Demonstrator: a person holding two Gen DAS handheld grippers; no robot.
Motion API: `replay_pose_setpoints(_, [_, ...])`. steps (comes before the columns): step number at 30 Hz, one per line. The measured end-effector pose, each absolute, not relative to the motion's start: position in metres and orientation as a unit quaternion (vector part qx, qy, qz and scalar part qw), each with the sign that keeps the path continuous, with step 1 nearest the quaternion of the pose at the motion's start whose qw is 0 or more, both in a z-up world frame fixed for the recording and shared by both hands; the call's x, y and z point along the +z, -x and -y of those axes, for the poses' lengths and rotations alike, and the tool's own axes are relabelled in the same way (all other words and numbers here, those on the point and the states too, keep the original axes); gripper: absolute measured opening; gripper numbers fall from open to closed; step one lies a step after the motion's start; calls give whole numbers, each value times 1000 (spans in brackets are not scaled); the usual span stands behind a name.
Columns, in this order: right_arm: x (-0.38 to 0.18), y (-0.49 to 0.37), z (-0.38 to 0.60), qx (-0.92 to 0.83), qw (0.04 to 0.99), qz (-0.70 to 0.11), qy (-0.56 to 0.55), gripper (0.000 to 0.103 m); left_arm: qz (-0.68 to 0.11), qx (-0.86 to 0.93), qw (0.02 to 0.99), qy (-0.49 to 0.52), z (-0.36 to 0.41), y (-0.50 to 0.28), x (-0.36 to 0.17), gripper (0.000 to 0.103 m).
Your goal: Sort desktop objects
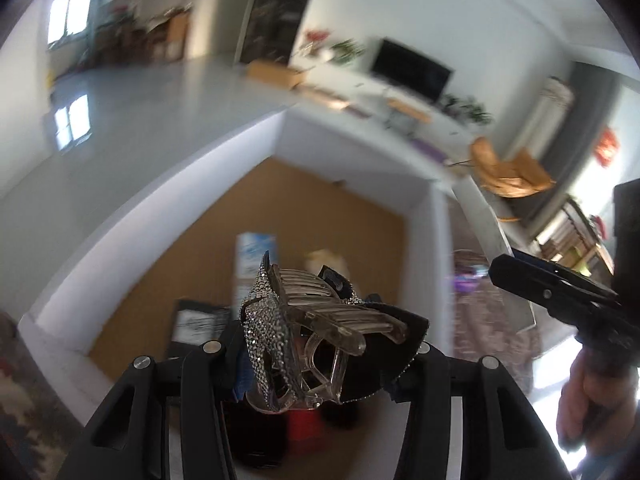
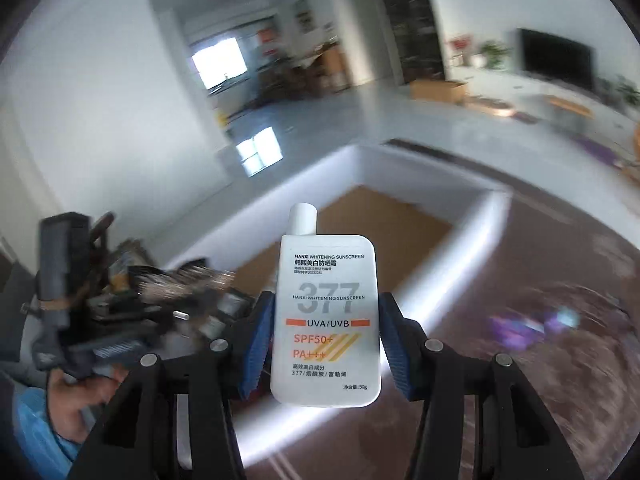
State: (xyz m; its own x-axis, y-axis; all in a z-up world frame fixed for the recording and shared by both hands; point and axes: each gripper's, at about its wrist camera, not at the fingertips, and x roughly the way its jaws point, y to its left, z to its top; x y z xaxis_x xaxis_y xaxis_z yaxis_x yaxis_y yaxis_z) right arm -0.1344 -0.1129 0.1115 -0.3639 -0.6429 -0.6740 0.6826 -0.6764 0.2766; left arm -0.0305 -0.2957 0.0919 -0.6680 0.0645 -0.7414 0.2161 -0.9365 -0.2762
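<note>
My left gripper (image 1: 320,364) is shut on a rhinestone hair claw clip (image 1: 280,320) with clear teeth, held above a white-walled box (image 1: 120,248) with a brown floor. In the right wrist view my right gripper (image 2: 326,344) is shut on a white sunscreen bottle (image 2: 326,280), upright, cap pointing away, its blue pads (image 2: 256,340) on both sides. The same box (image 2: 420,176) lies just beyond the bottle. The right gripper (image 1: 520,276) shows at the right edge of the left wrist view. The left gripper (image 2: 188,296) with the clip appears blurred at the left of the right wrist view.
Inside the box lie a blue-white carton (image 1: 254,264), a black item (image 1: 196,320), a pale thing (image 1: 324,260) and something red (image 1: 302,424). A purple object (image 2: 524,328) rests on the patterned brown cloth (image 2: 560,360) right of the box. A hand (image 1: 588,400) holds the right gripper.
</note>
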Motion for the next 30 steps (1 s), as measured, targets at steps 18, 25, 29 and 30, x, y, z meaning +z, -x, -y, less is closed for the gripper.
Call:
replay_pose_setpoints(18, [79, 127, -14, -895, 255, 14, -365, 101, -124, -923, 61, -359, 181, 8, 101, 94])
replay_pose_setpoints(25, [29, 91, -180, -915, 96, 21, -391, 101, -130, -943, -19, -305, 103, 1, 116, 99])
replay_pose_setpoints(29, [-13, 67, -228, -905, 32, 5, -425, 101, -112, -947, -92, -287, 48, -8, 113, 99])
replay_pose_setpoints(30, [-19, 62, -237, -902, 25, -1, -431, 101, -104, -947, -107, -284, 33, -18, 113, 100])
